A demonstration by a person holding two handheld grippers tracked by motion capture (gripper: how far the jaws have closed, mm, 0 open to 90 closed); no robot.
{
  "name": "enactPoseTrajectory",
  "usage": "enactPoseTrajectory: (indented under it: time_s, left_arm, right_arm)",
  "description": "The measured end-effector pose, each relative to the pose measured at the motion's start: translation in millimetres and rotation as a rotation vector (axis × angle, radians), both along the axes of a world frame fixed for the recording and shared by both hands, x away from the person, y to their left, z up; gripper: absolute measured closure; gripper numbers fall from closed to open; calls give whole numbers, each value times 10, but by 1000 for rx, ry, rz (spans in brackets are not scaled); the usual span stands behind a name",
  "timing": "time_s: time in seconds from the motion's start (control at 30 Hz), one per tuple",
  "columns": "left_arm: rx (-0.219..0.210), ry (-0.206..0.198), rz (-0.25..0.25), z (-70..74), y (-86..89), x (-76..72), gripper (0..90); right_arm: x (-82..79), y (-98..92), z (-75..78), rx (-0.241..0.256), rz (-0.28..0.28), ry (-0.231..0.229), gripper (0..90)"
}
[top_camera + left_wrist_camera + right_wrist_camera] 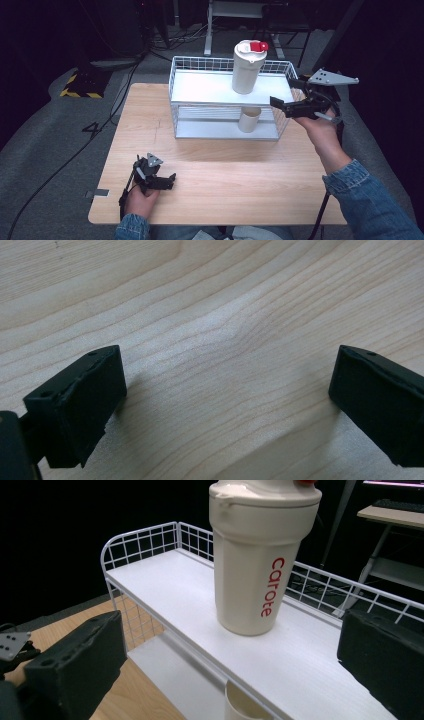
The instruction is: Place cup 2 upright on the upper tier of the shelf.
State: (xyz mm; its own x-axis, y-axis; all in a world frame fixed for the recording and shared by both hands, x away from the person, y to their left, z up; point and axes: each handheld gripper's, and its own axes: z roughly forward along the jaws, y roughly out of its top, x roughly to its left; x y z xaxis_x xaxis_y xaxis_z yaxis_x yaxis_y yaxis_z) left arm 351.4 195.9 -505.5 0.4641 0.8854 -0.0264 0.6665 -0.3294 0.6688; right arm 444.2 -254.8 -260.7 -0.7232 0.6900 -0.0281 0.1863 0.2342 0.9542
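Tumbler (252, 565): rigid, smooth, likely slippery; top-heavy on rack's (200, 87) upper shelf.
Hold: mid-body, below lid.
Right tongs (289, 95): released beside tumbler.
Left tongs (167, 181): released, on desk (225, 170).

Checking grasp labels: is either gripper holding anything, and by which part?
Nothing is held. The right gripper is open, short of the cream tumbler on the rack's top shelf; the left gripper is open over bare table.

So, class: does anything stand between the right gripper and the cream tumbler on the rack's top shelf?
Nothing visible does. The right gripper is open at the rack's right end, and the right gripper view shows bare white shelf between it and the cream tumbler.
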Motion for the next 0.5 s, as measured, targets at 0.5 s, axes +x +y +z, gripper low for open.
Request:
enactPoseTrajectory:
  time_s: [0.5]
  left_arm:
    - [-1, 0, 0, 1, -7, 14, 23]
  right_arm:
    - [-329, -325, -340, -29, 31, 76, 0]
